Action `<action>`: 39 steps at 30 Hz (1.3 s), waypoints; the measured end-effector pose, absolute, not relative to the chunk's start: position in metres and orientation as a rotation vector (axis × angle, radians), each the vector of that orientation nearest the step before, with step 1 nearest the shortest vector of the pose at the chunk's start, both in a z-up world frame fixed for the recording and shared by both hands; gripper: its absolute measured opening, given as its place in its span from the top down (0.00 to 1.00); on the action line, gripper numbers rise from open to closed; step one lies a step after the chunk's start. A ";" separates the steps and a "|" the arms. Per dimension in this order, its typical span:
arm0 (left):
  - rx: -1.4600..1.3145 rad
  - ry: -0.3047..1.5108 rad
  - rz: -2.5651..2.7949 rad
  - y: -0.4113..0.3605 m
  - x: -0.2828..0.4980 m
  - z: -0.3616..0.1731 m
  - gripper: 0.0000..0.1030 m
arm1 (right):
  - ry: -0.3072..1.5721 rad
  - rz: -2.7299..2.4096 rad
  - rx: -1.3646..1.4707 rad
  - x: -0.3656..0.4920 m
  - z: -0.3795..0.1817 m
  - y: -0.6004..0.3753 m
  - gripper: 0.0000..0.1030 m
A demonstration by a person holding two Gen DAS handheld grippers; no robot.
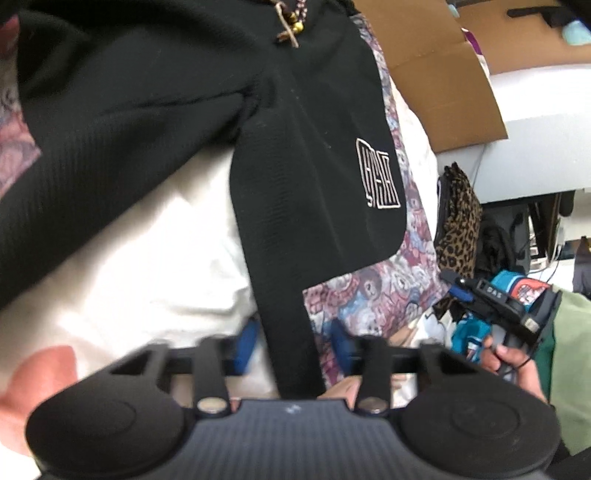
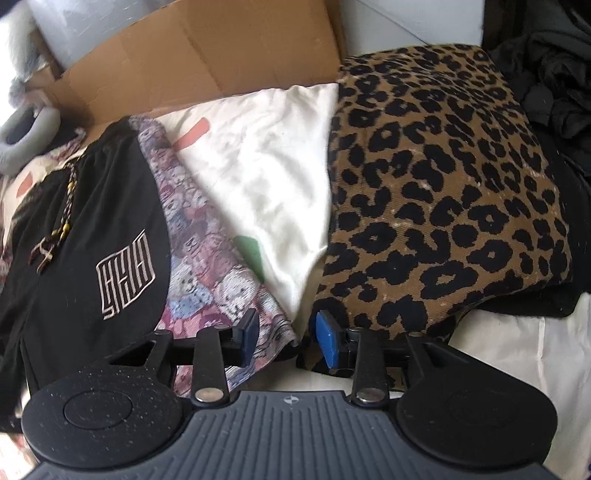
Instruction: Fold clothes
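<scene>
Black shorts with a white line logo and a beaded drawstring lie on a white sheet and a floral cloth. A narrow strip of the shorts runs down between the blue pads of my left gripper. A sliver of floral cloth shows beside the right pad, so the jaws stand open around the strip. In the right wrist view the shorts lie at the left. My right gripper is open over the floral cloth's edge, holding nothing.
A folded leopard-print garment lies right of the white sheet, with dark clothes behind it. A flattened cardboard box stands at the back. A hand with a green sleeve holds the right gripper.
</scene>
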State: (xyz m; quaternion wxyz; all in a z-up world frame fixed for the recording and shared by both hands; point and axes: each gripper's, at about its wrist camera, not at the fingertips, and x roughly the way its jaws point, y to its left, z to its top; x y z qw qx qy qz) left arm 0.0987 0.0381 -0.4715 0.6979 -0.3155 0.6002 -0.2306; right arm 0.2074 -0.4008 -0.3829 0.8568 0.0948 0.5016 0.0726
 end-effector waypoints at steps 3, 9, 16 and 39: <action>-0.676 1.363 -0.498 0.038 0.098 -0.472 0.98 | 1.047 0.140 0.233 0.212 -0.386 -0.406 0.60; -0.636 1.381 -0.473 0.047 0.096 -0.468 0.99 | 1.044 0.148 0.241 0.218 -0.394 -0.400 0.60; -0.625 1.388 -0.482 0.045 0.099 -0.469 0.98 | 1.100 0.157 0.203 0.220 -0.411 -0.388 0.63; -0.815 1.400 -0.600 0.036 0.113 -0.461 0.97 | 1.022 0.194 0.139 0.202 -0.355 -0.389 0.94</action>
